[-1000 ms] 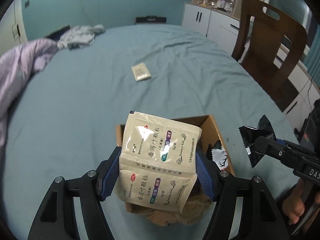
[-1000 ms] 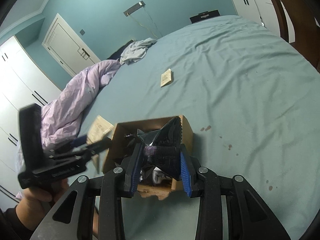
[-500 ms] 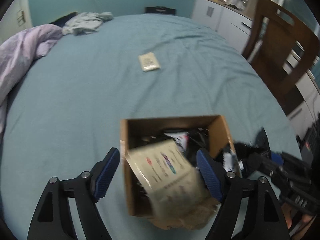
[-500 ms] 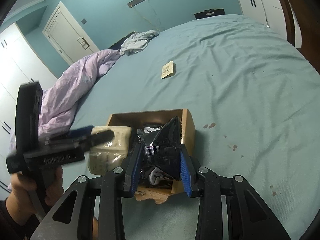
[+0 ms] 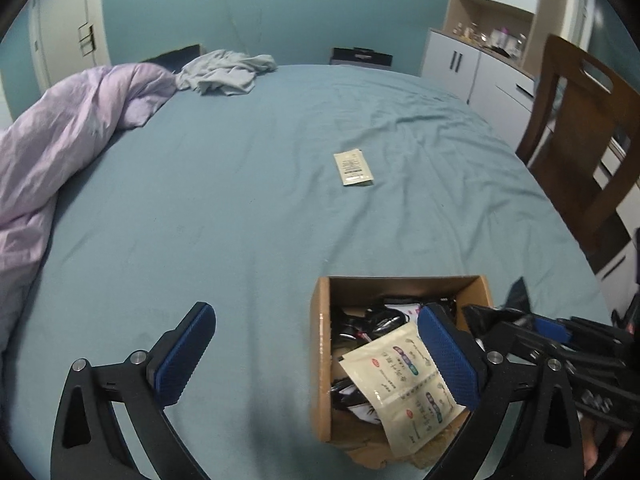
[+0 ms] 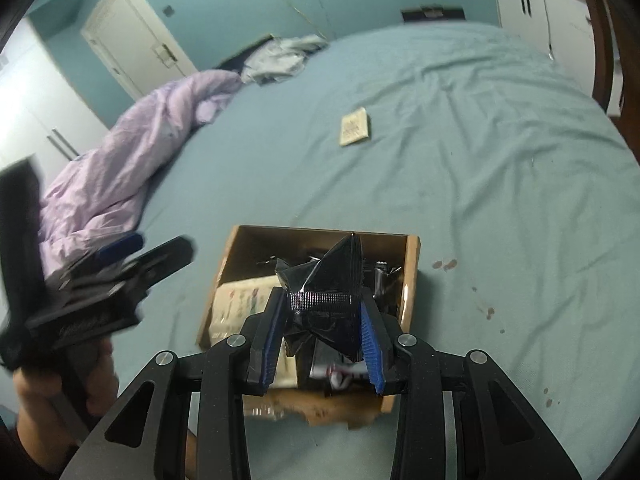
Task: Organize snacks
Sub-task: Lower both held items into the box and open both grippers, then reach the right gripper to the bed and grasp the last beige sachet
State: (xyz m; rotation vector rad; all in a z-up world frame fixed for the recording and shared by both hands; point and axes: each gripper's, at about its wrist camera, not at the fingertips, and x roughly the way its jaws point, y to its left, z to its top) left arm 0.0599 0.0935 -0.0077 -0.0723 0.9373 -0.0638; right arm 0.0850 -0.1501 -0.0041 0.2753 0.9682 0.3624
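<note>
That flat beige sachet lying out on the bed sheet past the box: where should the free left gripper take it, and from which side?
The beige sachet lies flat on the sheet, alone, its long axis running away from the cardboard box. Probably best to bring the open left gripper down from above and pinch across the narrow width at the near short edge, pressing into the soft sheet to get a finger under it.

A lilac duvet (image 5: 60, 152) is bunched at nine o'clock on the teal bed (image 5: 248, 200); grey clothing (image 5: 224, 72) lies at eleven, a wooden chair (image 5: 584, 136) stands at three, white cabinets (image 5: 460, 64) at one.
</note>
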